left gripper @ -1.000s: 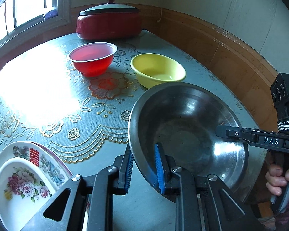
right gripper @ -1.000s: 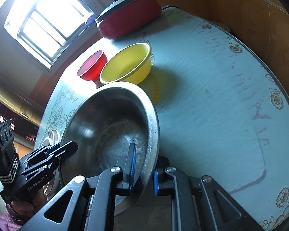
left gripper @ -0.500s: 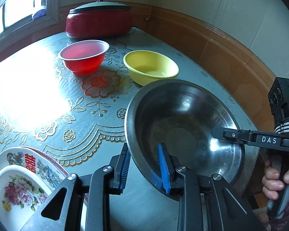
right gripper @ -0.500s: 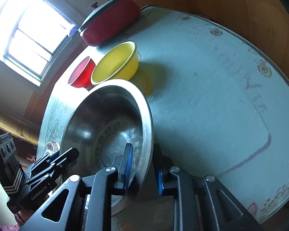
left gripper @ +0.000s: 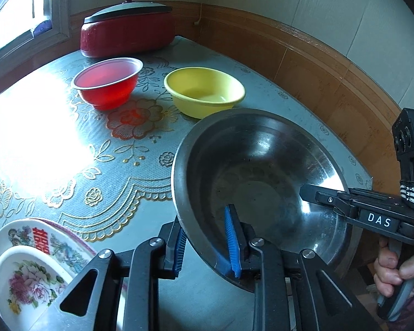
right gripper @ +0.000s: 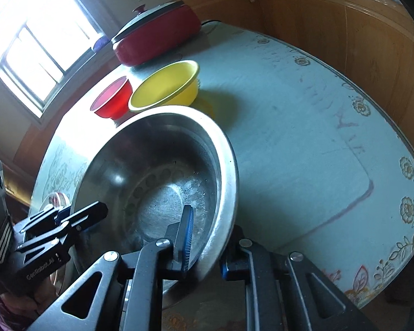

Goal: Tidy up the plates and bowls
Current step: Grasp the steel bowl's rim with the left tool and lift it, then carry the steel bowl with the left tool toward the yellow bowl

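Note:
A large steel bowl (left gripper: 262,165) is tilted just above the table, held at opposite sides of its rim. My left gripper (left gripper: 207,245) has one blue pad inside the bowl's near wall and one outside, its jaws closing on the rim. In the right wrist view, the right gripper (right gripper: 204,251) likewise straddles the steel bowl's (right gripper: 151,165) rim with its jaws closing; its outer pad is mostly hidden. Each gripper shows in the other's view: the right gripper (left gripper: 317,195) and the left gripper (right gripper: 96,212). Beyond stand a yellow bowl (left gripper: 204,91) and a red bowl (left gripper: 107,82).
Two stacked floral plates (left gripper: 27,270) lie at the near left. A red lidded cooker (left gripper: 127,33) stands at the back by the window. The round table (right gripper: 303,138) has a patterned cover, and a wood-panelled wall runs close along its right edge.
The steel bowl stays gripped on both sides. The right gripper has shifted sideways with it and turned a little; the left gripper has only turned slightly.

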Available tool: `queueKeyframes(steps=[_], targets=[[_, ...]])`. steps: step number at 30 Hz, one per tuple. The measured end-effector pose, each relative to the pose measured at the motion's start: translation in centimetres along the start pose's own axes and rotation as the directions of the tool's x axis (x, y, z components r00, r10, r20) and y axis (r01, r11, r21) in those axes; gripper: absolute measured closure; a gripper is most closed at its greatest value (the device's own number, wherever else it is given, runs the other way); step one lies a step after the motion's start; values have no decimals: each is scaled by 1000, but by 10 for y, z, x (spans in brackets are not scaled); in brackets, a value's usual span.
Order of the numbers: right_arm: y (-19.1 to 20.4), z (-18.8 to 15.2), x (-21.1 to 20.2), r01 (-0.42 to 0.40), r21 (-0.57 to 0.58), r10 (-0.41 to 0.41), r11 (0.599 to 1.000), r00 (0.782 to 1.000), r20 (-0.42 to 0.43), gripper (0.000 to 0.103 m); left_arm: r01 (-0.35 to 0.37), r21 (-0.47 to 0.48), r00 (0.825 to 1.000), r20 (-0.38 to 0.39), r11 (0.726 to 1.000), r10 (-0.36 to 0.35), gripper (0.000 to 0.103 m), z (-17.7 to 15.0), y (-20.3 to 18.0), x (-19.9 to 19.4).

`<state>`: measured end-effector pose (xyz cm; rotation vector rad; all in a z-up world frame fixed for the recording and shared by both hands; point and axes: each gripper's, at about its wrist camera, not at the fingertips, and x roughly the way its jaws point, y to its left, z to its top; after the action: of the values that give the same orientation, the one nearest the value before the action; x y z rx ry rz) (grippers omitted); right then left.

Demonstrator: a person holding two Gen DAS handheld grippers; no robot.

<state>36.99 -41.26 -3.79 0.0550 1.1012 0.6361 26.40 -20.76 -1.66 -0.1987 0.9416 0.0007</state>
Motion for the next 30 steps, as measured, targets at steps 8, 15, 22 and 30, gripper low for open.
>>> queueKeyframes(steps=[8, 15, 22, 30], targets=[[8, 7, -4, -59, -42, 60, 997, 998, 17, 89, -17, -41, 999, 34, 999, 18, 80, -2, 16, -15], [13, 16, 12, -84, -76, 81, 994, 996, -46, 88, -53, -87, 999, 9, 995, 54, 81, -8, 25, -14], [4, 27, 19, -116, -84, 109, 990, 990, -85, 80, -64, -101, 997, 25, 993, 67, 76, -11, 29, -22], [-9, 45, 13, -147, -82, 143, 986, 988, -52, 73, -60, -140, 995, 66, 988, 69, 74, -9, 40, -42]])
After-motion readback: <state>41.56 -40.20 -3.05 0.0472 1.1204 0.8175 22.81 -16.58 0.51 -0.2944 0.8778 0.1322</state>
